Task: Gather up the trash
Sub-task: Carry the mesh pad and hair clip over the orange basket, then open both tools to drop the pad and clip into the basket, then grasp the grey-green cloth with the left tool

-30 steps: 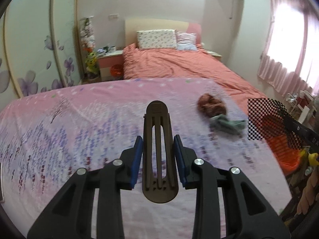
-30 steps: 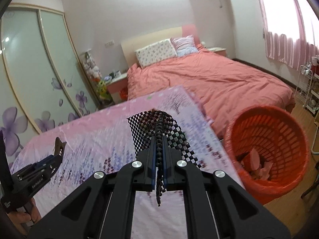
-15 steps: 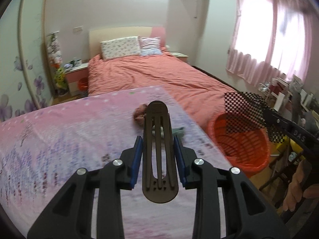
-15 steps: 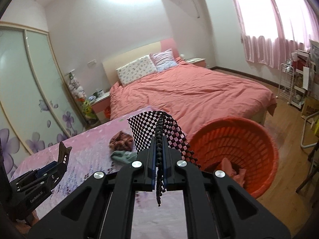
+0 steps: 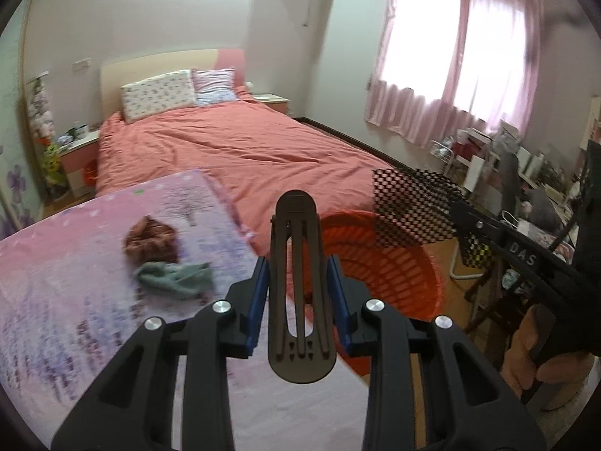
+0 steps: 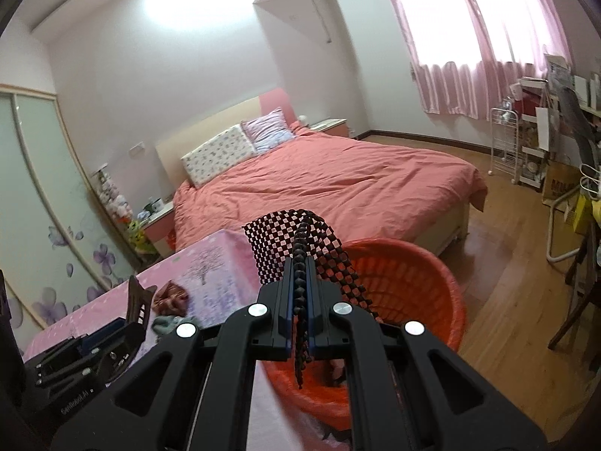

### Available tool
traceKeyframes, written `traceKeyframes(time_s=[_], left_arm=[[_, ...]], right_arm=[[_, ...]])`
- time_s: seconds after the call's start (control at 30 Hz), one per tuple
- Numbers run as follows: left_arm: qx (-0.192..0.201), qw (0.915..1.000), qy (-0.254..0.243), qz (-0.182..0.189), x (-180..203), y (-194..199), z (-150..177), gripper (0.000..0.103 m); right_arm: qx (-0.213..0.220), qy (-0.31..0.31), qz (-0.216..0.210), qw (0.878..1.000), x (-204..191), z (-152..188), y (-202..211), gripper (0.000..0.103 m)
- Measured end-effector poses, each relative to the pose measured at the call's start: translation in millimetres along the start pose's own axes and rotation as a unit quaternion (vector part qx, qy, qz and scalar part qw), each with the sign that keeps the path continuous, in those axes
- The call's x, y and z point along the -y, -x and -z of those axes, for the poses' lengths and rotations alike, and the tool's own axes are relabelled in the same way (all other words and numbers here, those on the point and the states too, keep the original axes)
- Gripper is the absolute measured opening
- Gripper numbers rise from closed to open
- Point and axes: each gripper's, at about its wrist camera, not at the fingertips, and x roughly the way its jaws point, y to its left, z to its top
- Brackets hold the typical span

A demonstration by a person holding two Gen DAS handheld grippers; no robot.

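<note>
My left gripper (image 5: 299, 289) is shut on a long dark brown slotted plastic piece (image 5: 299, 263), which stands upright between the blue pads. In the right wrist view that gripper (image 6: 127, 323) is at the lower left. My right gripper (image 6: 299, 278) is shut on a black checkered mesh sheet (image 6: 285, 240). The mesh (image 5: 409, 206) hangs over the orange basket (image 6: 420, 293). The basket (image 5: 390, 274) stands on the floor beside the pink table. A brown crumpled cloth (image 5: 150, 238) and a green rag (image 5: 172, 276) lie on the table.
The table wears a pink flowered cover (image 5: 67, 319). Beyond it stands a bed with a salmon quilt (image 5: 244, 150). A person's hand (image 5: 533, 353) grips the right tool. A white wire rack (image 6: 514, 150) and cluttered shelves line the right wall by the pink curtains.
Both views have swung right across the table. The orange basket now lies just beyond both grippers. Each gripper keeps its hold on its item.
</note>
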Motion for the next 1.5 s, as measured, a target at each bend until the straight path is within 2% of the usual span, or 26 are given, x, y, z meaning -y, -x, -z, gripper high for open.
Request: traceKeyframes(time_s=[0.37,0.67,0.73,0.77,0.8,0.83,0.87,1.07,1.17,1.23,1.3,1.43,1.5], left_arm=[[-0.032,0.9984,-0.027,0.039,47.1,-69.6,-5.4,0.032],[-0.062,0.9968,-0.03,0.042,51.5,-107.0,3.7,0.032],[-0.066,0.9968,-0.027,0.037,48.3,-110.9,6.2,0.039],[-0.068,0.9968,-0.026,0.034,46.6,-112.5,7.3,0.041],[-0.07,0.9969,-0.024,0.026,42.2,-113.9,9.7,0.046],[-0.071,0.997,-0.022,0.022,37.6,-113.1,11.0,0.048],[-0.072,0.997,-0.019,0.019,33.8,-113.2,11.0,0.049],[-0.077,0.9969,0.008,-0.014,-0.6,-110.3,19.6,0.056],[-0.072,0.9964,0.014,-0.042,-19.3,-104.3,23.9,0.065],[-0.062,0.995,0.018,-0.075,-36.8,-97.3,29.6,0.074],[-0.056,0.9912,0.03,-0.116,-61.9,-93.3,32.7,0.078],[-0.06,0.981,0.084,-0.165,-108.3,-90.1,35.9,0.079],[-0.064,0.9763,0.107,-0.177,-124.5,-91.7,35.8,0.078]], right_arm=[[-0.021,-0.04,0.017,0.999,47.2,3.6,-27.6,0.005],[-0.051,-0.065,0.007,0.997,64.3,7.9,-48.3,0.006],[-0.066,-0.066,-0.001,0.996,65.3,10.2,-55.5,0.007],[-0.072,-0.065,-0.002,0.995,66.1,11.0,-58.2,0.014],[-0.081,-0.064,-0.003,0.995,66.0,13.3,-62.3,0.023],[-0.086,-0.063,-0.004,0.994,65.9,15.6,-64.5,0.039],[-0.088,-0.062,-0.004,0.994,67.7,17.3,-65.4,0.049],[-0.096,-0.048,0.003,0.994,61.2,27.1,-62.6,0.051],[-0.092,-0.031,0.013,0.995,58.3,26.4,-62.6,0.055],[-0.088,-0.019,0.018,0.996,53.8,27.5,-61.0,0.055],[-0.086,-0.006,0.022,0.996,47.1,30.4,-59.0,0.055],[-0.092,0.014,0.022,0.995,33.7,39.5,-60.9,0.056],[-0.096,0.022,0.019,0.995,27.5,43.4,-62.3,0.056]])
